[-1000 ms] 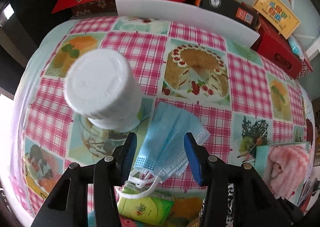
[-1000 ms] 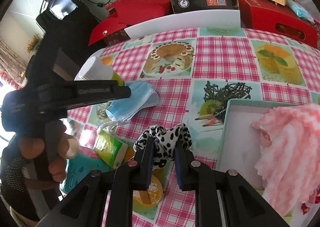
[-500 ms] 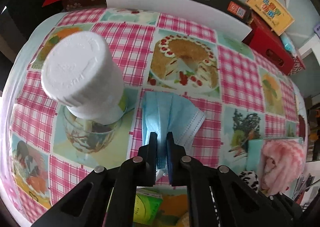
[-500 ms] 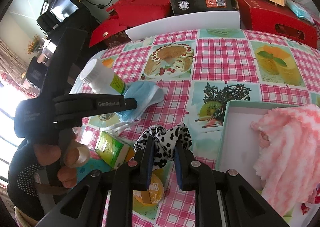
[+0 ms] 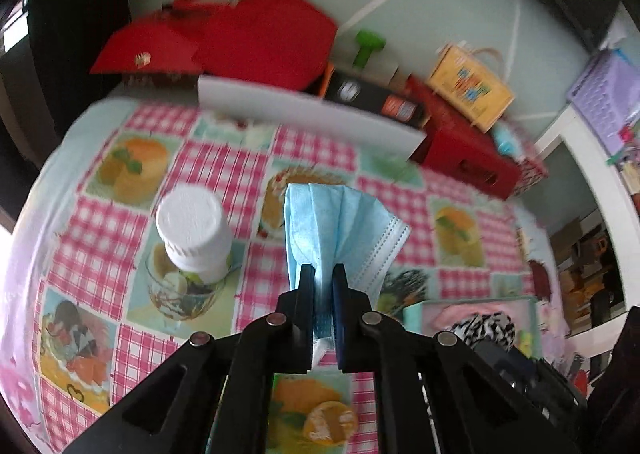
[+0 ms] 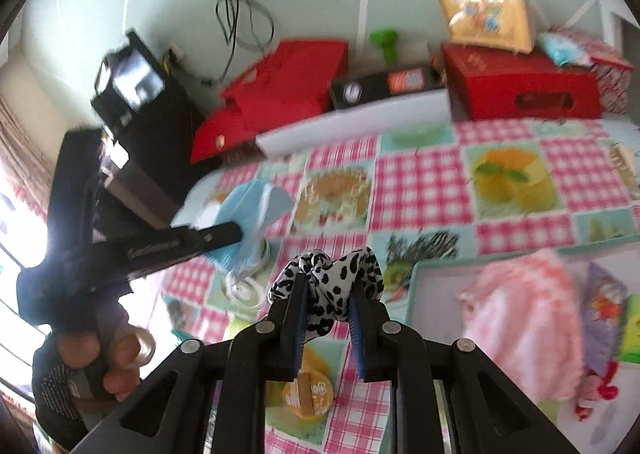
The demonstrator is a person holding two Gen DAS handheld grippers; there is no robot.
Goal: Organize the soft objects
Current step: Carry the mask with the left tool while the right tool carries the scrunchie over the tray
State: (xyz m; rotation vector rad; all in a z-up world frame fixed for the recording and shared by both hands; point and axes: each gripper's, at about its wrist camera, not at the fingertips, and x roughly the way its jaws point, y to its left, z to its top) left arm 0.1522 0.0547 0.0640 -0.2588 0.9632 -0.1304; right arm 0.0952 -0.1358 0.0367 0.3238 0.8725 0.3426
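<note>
My left gripper point(image 5: 323, 274) is shut on a light blue face mask point(image 5: 336, 221) and holds it up above the checked tablecloth; the mask also shows in the right wrist view point(image 6: 252, 209) at the left gripper's tip. My right gripper point(image 6: 329, 292) is shut on a black-and-white spotted scrunchie point(image 6: 328, 274), lifted above the table. A pale green box point(image 6: 436, 274) at the right holds a pink fluffy cloth point(image 6: 524, 314); the box also shows in the left wrist view point(image 5: 472, 304).
A white-capped bottle point(image 5: 196, 234) stands on the table left of the mask. A small orange pot point(image 6: 308, 394) sits under the right gripper. Red boxes point(image 6: 520, 81), a black box point(image 6: 384, 85) and a white board point(image 5: 312, 113) line the far edge.
The left gripper closed on the mask and lifted it off the table. The right gripper rose with the scrunchie. Both views now look higher and farther back.
</note>
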